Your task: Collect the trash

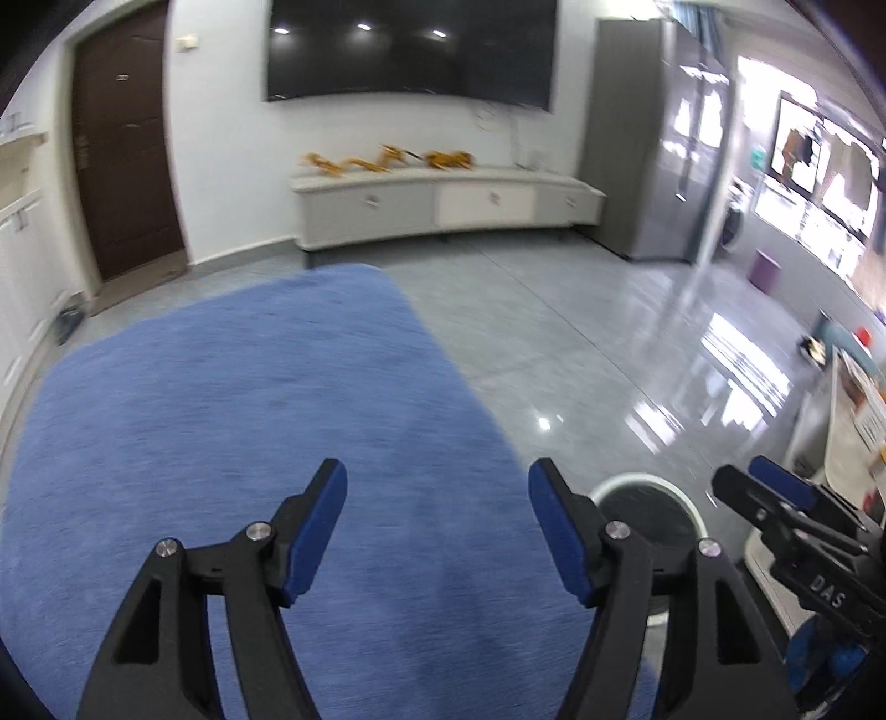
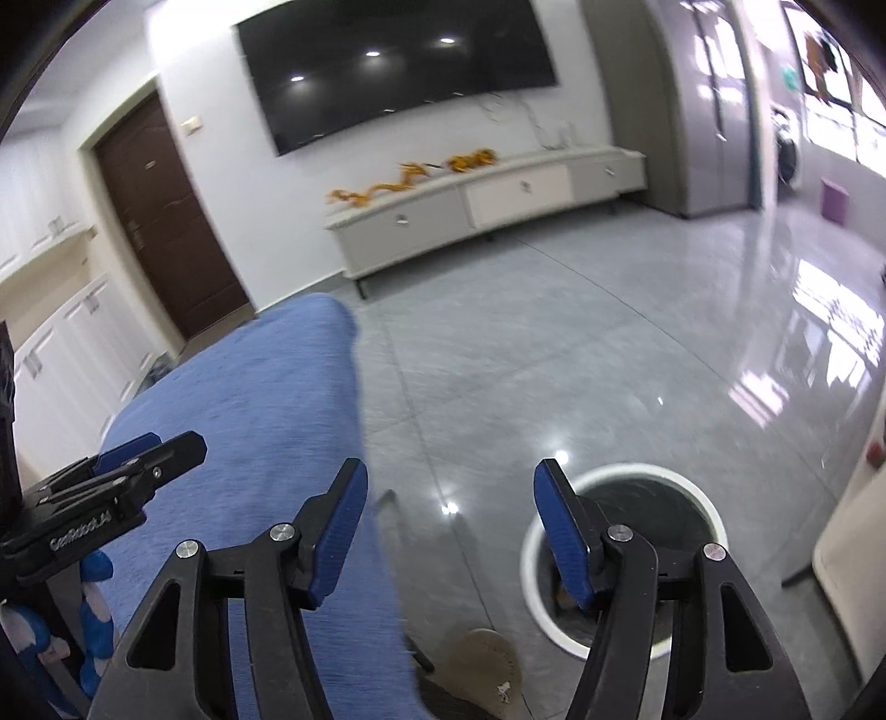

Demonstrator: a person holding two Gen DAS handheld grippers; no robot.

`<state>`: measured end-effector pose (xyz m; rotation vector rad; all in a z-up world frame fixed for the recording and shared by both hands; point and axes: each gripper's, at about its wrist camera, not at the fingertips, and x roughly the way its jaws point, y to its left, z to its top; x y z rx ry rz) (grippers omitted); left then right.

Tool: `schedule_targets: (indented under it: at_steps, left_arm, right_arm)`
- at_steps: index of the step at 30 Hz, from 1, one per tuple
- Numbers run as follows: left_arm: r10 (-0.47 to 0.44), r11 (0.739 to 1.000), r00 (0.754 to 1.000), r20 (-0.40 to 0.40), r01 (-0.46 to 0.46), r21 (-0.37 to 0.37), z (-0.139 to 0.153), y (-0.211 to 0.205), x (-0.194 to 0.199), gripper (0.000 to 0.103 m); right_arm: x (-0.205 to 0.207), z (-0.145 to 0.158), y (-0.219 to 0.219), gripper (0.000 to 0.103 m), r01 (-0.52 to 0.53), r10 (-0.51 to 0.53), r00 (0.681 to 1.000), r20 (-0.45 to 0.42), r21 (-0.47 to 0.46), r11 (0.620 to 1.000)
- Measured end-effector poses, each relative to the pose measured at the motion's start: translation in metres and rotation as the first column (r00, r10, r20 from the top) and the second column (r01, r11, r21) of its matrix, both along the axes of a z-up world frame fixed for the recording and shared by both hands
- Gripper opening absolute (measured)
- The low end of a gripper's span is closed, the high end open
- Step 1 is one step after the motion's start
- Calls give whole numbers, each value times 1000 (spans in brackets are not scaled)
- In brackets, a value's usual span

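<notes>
My left gripper [image 1: 437, 498] hangs open over a blue cloth-covered surface [image 1: 249, 415], with nothing between its blue pads. My right gripper [image 2: 448, 487] is also open and empty, held above the grey floor just past the blue surface's edge [image 2: 310, 443]. A round trash bin [image 2: 531, 554] with a white rim and a dark liner stands on the floor under the right gripper's right finger. Something brownish lies inside it, too hidden to name. In the left wrist view the bin [image 1: 645, 520] shows behind the right finger, with the right gripper [image 1: 775, 487] beyond it. The left gripper [image 2: 160, 448] appears at the left of the right wrist view.
A beige slipper [image 2: 487, 664] is on the floor by the blue surface. A white piece of furniture [image 2: 853, 531] stands right of the bin. Far off are a low TV cabinet [image 1: 443, 205], a wall TV [image 1: 410, 50], a brown door [image 1: 124, 149] and a grey fridge [image 1: 659, 144].
</notes>
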<state>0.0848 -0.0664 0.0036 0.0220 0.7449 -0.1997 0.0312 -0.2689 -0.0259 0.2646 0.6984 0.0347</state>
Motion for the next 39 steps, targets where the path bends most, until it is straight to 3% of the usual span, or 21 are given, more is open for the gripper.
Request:
schedule_targets:
  at_steps: [5, 9, 15, 17, 24, 39]
  left_arm:
    - [112, 994, 991, 72, -113, 11, 15, 46, -12, 75]
    - [213, 976, 970, 119, -216, 7, 23, 75, -17, 77]
    - [296, 953, 942, 161, -302, 15, 24, 104, -24, 79]
    - [303, 950, 937, 172, -311, 19, 24, 108, -26, 79]
    - [298, 947, 932, 207, -316, 62, 22, 108, -38, 86]
    - [292, 938, 934, 204, -322, 129, 11, 86, -37, 95]
  right_arm:
    - [1, 23, 44, 69, -94, 95, 994, 44, -30, 995]
    - [-2, 31, 71, 72, -143, 147, 987, 60, -60, 988]
    - [-9, 35, 102, 91, -143, 155, 984, 85, -136, 980]
    - [-11, 35, 108, 96, -126, 142, 985, 96, -160, 979]
    - [-9, 33, 113, 98, -57, 81, 991, 111, -209, 976]
    - [-3, 25, 68, 99, 157, -137, 984, 113, -200, 967]
